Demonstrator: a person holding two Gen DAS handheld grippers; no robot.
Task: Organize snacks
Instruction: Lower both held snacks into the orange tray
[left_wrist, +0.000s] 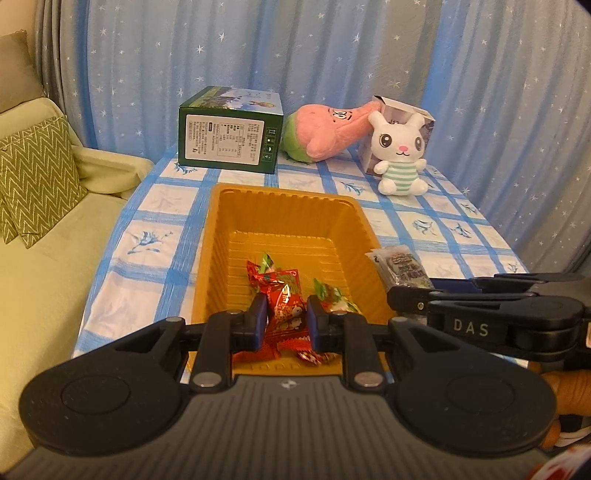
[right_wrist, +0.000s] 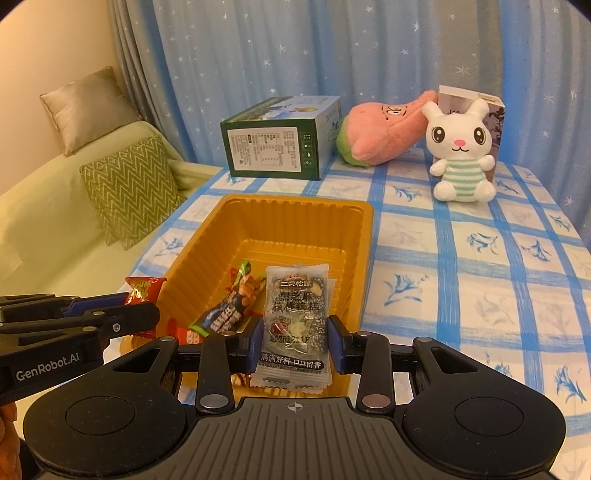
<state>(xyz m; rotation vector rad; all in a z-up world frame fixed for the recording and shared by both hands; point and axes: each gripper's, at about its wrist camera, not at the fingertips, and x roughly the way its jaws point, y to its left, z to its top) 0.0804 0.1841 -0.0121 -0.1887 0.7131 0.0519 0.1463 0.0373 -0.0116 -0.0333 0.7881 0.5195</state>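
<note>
Low in the frame, above the orange tray (right_wrist: 236, 236), the left gripper (left_wrist: 283, 319) clenched a red candy packet (left_wrist: 286, 314) and the right gripper (right_wrist: 295, 338) a grey sesame packet (right_wrist: 295, 317); each should probably lower before releasing.

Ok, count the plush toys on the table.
2. The pink plush lies on its side at the far edge, leaning on a small carton; the white bunny sits upright in front of that carton. None seem hidden.
</note>
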